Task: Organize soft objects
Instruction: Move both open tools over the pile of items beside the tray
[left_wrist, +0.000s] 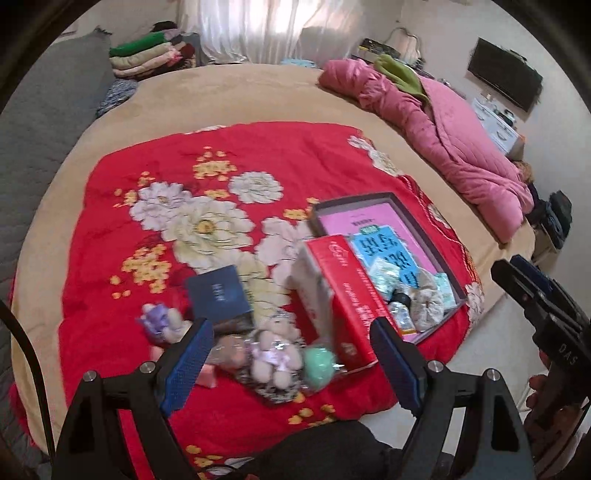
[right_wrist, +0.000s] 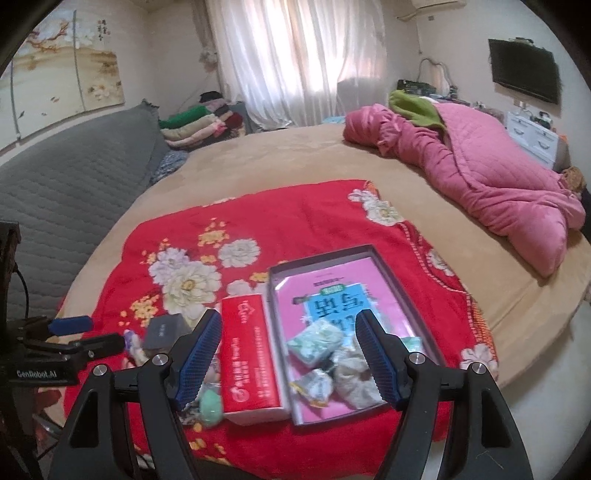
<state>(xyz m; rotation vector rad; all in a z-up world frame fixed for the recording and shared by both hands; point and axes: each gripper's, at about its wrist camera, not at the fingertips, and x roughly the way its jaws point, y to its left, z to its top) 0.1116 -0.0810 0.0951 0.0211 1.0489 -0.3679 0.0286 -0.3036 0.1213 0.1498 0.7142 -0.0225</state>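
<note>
A home bedroom. A large bed in a tan cover is filling the room, with sheer white curtains glowing behind it, folded clothes lying at its far-left corner and a wall-mounted television hanging to its right.

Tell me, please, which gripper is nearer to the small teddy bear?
Left. The left gripper hangs open right over the teddy bear, which shows between its fingers. The right gripper is off to the side, open above the tray, beyond the red box.
</note>
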